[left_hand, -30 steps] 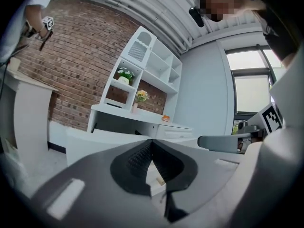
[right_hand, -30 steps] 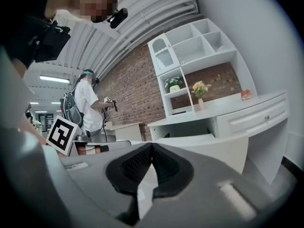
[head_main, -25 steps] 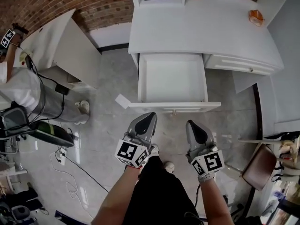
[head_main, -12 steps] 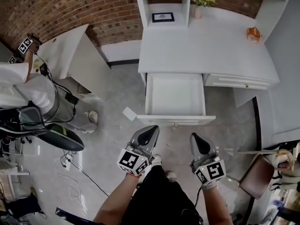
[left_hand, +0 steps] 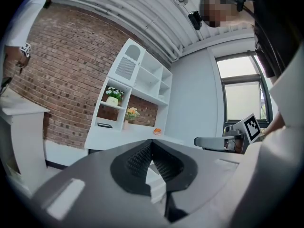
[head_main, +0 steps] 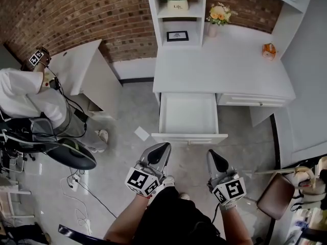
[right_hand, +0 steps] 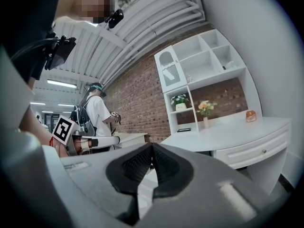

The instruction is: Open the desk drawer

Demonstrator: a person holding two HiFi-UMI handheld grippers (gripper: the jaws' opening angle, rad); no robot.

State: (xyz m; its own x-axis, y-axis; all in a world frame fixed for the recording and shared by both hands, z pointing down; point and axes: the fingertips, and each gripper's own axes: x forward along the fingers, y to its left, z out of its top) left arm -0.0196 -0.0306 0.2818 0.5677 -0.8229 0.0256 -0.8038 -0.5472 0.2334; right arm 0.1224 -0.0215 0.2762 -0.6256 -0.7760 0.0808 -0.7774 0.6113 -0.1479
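The white desk [head_main: 225,70] stands against the brick wall. Its left drawer [head_main: 188,114] is pulled out, and the inside looks bare. The drawer front [head_main: 189,137] faces me. Both grippers hang over the floor short of it and touch nothing. My left gripper [head_main: 164,146] is shut and holds nothing; its ribbed pads meet in the left gripper view [left_hand: 151,145]. My right gripper [head_main: 210,153] is also shut and holds nothing, as the right gripper view [right_hand: 152,147] shows. The desk top [right_hand: 223,132] lies ahead in that view.
A second drawer [head_main: 253,100] on the desk's right is closed. A person in white [head_main: 25,96] stands at a side table [head_main: 84,68] on the left, by a black chair [head_main: 66,154]. A paper scrap [head_main: 141,133] and cables [head_main: 84,198] lie on the floor. A brown chair [head_main: 278,194] is at right.
The view has drawn back from the desk, so the open drawer sits farther from both grippers. The grippers stay shut and side by side.
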